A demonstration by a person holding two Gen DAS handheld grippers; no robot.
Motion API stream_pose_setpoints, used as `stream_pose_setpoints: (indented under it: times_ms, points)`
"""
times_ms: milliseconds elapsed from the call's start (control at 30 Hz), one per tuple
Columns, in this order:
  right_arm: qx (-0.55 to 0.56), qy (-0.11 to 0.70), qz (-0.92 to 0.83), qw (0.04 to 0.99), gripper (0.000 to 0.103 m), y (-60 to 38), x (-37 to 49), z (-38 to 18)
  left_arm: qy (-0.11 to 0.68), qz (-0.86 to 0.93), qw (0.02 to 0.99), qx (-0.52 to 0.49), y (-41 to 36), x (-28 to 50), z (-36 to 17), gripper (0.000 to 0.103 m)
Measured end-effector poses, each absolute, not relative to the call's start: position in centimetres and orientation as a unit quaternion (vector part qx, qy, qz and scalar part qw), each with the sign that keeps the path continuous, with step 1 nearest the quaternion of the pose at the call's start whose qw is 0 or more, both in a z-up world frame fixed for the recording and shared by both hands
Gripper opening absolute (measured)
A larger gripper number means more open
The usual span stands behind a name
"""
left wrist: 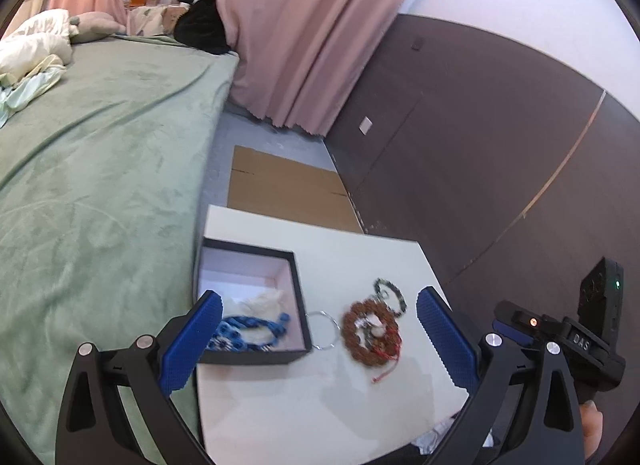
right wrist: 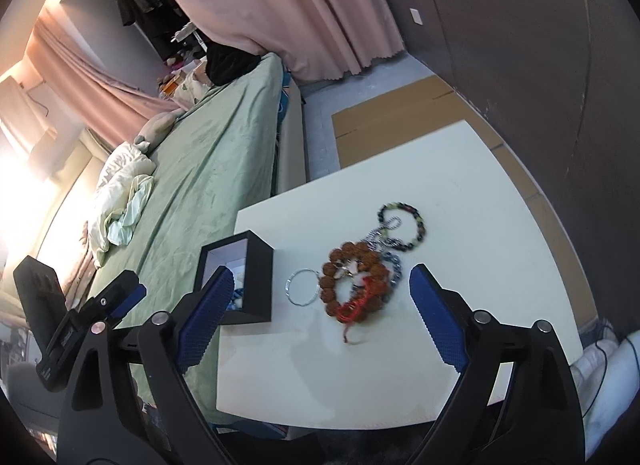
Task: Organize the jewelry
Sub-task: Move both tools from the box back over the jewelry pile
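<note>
Right now both grippers hang over the white table (right wrist: pixel 460 193) with nothing in them: the left gripper (left wrist: pixel 320 345) has its blue pads spread wide and empty, and the right gripper (right wrist: pixel 320 317) is released as well, its pads far apart with only tabletop between them. Near the table's edge on the bed (left wrist: pixel 100 145) side stands the black box (left wrist: pixel 298 305), open, with a blue bracelet (left wrist: pixel 248 333) and something white lying inside. Just beside the box, on the table, lies a thin silver ring (right wrist: pixel 303 286), touching a brown bead bracelet (right wrist: pixel 352 281) with red cord. Beyond that bracelet, farther from the box, a dark bead bracelet (right wrist: pixel 416 225) lies tangled with a metal chain (right wrist: pixel 394 265).
</note>
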State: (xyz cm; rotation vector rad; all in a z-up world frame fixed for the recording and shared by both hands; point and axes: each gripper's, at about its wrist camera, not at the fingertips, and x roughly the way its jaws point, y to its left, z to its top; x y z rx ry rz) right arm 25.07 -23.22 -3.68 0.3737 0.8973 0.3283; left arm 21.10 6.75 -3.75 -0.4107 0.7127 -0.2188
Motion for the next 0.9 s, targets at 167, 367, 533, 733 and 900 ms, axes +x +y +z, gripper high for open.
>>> stream_pose_setpoints:
  times_ms: [167,367,533,733,900]
  points:
    - [0.208,0.444,0.168,0.855,0.089,-25.3,25.2,-5.4,0.362,-0.123,0.907,-0.176,3.3,21.0,-4.1,0.090]
    - [0.212,0.452,0.157,0.852,0.089,-27.6,25.4,-7.0,0.385,-0.140,0.900,-0.150,-0.2,21.5,-5.0,0.080]
    - [0.212,0.455,0.151,0.852,0.089,-29.2,25.8,-8.6,0.407,-0.158,0.890,-0.131,-3.0,22.2,-6.3,0.067]
    - [0.230,0.442,0.167,0.850,0.089,-30.5,25.9,-10.7,0.427,-0.181,0.879,-0.109,-6.3,23.4,-7.9,0.059]
    - [0.247,0.449,0.159,0.844,0.089,-31.6,26.1,-12.4,0.446,-0.192,0.871,-0.081,-8.9,24.6,-9.6,0.050]
